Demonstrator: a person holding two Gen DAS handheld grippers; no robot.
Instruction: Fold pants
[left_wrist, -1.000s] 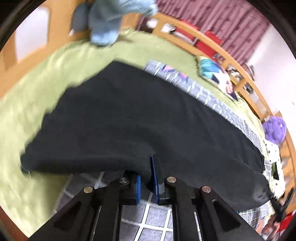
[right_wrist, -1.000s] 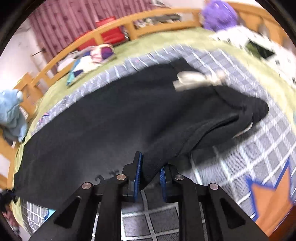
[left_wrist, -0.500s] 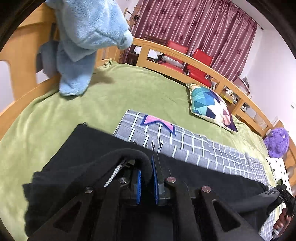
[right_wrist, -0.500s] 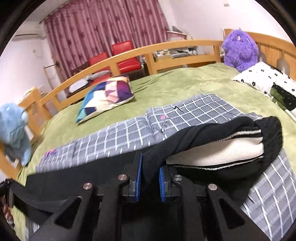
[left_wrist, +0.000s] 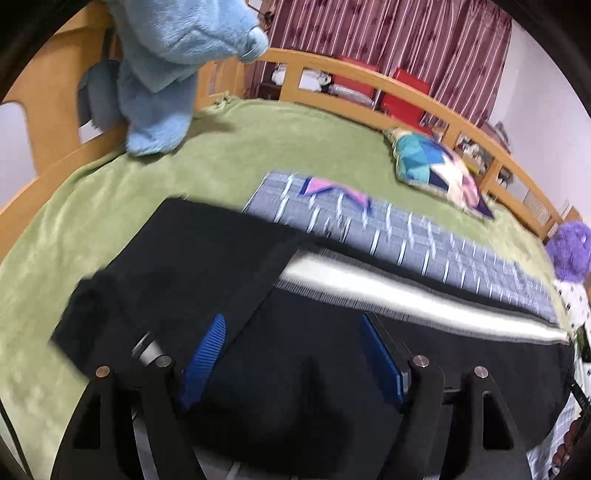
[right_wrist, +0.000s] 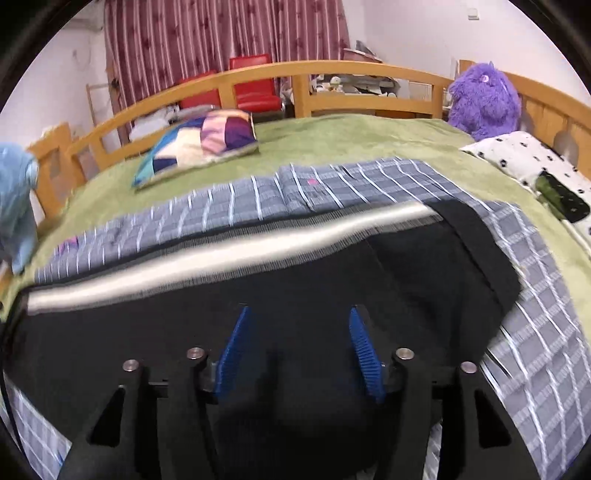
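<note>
Pants lie flat under and ahead of both our grippers, black cloth laid lengthwise over the grey checked blanket on the green bedspread. A pale stripe runs along the far edge, just beyond our fingertips.

We judge the first lengthwise fold is laid down: one leg sits over the other, and the step in hand is letting go. Our left gripper has its jaws spread wide with nothing between them, and so does our right gripper; both hover low over the cloth.

Next we would likely need a fresh hold on one end, either the cuffs out beyond the left gripper or the waistband beyond the right one, to bring it over toward the other. The doubled cloth may slide apart if we pinch only the top layer.

Half a second ago both grippers were pinching a raised fold of the pants; now that cloth is down and released.
</note>
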